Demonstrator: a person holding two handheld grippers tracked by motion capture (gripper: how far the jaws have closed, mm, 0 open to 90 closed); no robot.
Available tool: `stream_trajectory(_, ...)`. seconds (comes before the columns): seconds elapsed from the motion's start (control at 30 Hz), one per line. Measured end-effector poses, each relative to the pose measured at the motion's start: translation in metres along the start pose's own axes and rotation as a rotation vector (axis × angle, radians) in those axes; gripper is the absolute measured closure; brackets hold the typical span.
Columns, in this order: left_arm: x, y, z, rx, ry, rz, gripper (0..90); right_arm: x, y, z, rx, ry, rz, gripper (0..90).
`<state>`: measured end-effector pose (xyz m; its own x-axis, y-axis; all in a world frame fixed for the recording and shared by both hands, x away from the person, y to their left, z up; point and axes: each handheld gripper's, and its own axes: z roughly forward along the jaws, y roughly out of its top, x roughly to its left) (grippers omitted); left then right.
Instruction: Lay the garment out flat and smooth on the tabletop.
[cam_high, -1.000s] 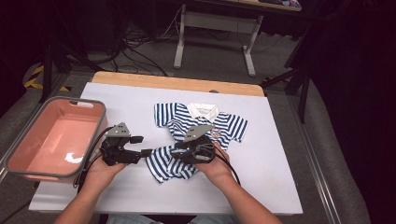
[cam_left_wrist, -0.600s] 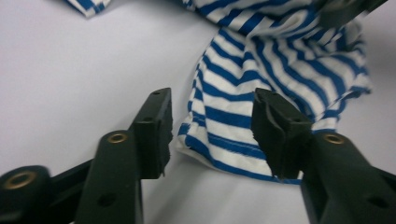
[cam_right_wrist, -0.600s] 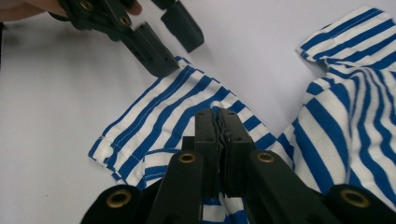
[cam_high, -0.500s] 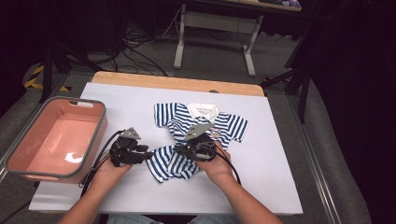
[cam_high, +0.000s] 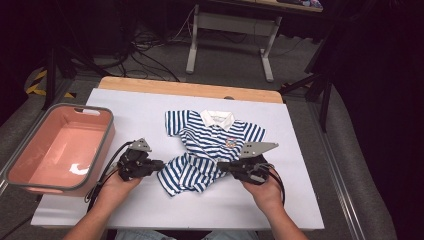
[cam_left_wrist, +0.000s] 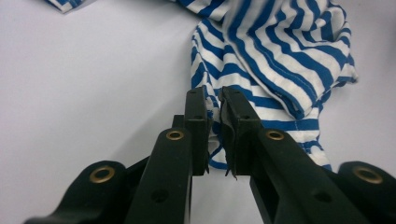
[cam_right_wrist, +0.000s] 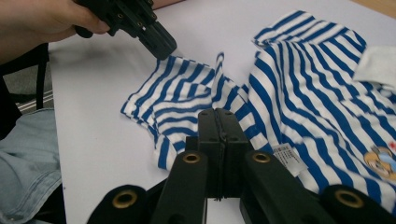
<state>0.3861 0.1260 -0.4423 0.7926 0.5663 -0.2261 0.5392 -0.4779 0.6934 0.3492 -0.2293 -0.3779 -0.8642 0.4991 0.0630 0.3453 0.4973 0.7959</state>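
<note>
Fingers on your left gripper (cam_left_wrist: 214, 114) have just been closing, and they now pinch the left edge of the striped shirt's (cam_high: 212, 150) hem, with cloth showing between the pads. Your right gripper (cam_right_wrist: 218, 122) has its fingers pressed fully together; its own camera shows no clear fold between them, though the high view puts the tips right at the hem's other side, so judge that grip as thin at best. The shirt lies face up near the middle of the white bench (cam_high: 300, 200), collar away from you, its lower half bunched up between your two grippers.

Pull outward now and the right side may simply slip free, leaving the hem crumpled. Your left fingers (cam_left_wrist: 196, 119) seem to hold more than one layer, so lifting could drag the back panel along and twist the fold. Tug unevenly and the whole shirt may slide toward the pink bin (cam_high: 30, 172) at your left.
</note>
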Motion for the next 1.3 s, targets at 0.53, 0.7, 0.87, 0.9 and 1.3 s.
stream_trajectory(0.53,0.0,-0.001,-0.004,-0.026,-0.023,0.009,81.9,-0.003,0.025,0.057,0.051,-0.023,-0.072,58.3)
stream_trajectory(0.7,-0.002,-0.001,-0.005,-0.029,-0.033,0.006,81.9,-0.008,0.034,0.084,0.085,-0.021,-0.086,59.3)
stream_trajectory(0.87,-0.003,0.0,-0.006,-0.037,-0.042,0.013,81.9,-0.011,0.031,0.096,0.162,-0.036,-0.074,84.2)
stream_trajectory(0.9,-0.004,0.0,-0.007,-0.041,-0.043,0.012,81.9,-0.011,0.03,0.094,0.167,-0.034,-0.067,88.0)
stream_trajectory(1.3,-0.019,-0.008,-0.019,-0.042,-0.07,0.04,81.9,0.005,0.002,0.005,0.019,-0.102,-0.077,88.4)
